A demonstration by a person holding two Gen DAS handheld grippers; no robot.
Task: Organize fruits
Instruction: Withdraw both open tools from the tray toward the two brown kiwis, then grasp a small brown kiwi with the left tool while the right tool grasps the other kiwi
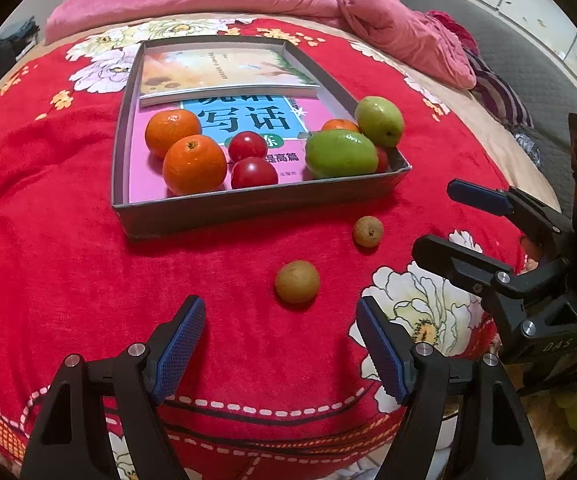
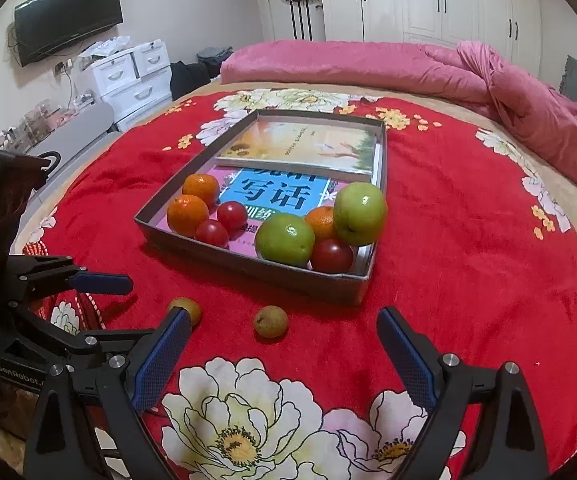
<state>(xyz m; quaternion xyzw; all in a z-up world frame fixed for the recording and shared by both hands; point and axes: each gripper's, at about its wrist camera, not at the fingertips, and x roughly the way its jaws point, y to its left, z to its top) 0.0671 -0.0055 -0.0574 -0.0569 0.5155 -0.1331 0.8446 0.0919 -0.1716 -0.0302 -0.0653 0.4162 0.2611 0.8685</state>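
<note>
A shallow grey box (image 1: 256, 204) (image 2: 248, 260) on the red blanket holds oranges (image 1: 194, 164) (image 2: 187, 215), red tomatoes (image 1: 254, 173) (image 2: 331, 255) and two green fruits (image 1: 340, 153) (image 2: 285, 240). Two small brown longans lie on the blanket in front of it: one (image 1: 297, 282) (image 2: 187, 307) just ahead of my open, empty left gripper (image 1: 280, 344), the other (image 1: 368, 232) (image 2: 271, 321) ahead of my open, empty right gripper (image 2: 284, 360). The right gripper also shows in the left wrist view (image 1: 448, 220), and the left gripper in the right wrist view (image 2: 144, 300).
Two books (image 1: 228, 76) lie in the box under and behind the fruit. A pink quilt (image 2: 408, 64) is bunched along the far side of the bed. A white drawer unit (image 2: 136, 76) and a wall television (image 2: 68, 16) stand beyond the bed's left edge.
</note>
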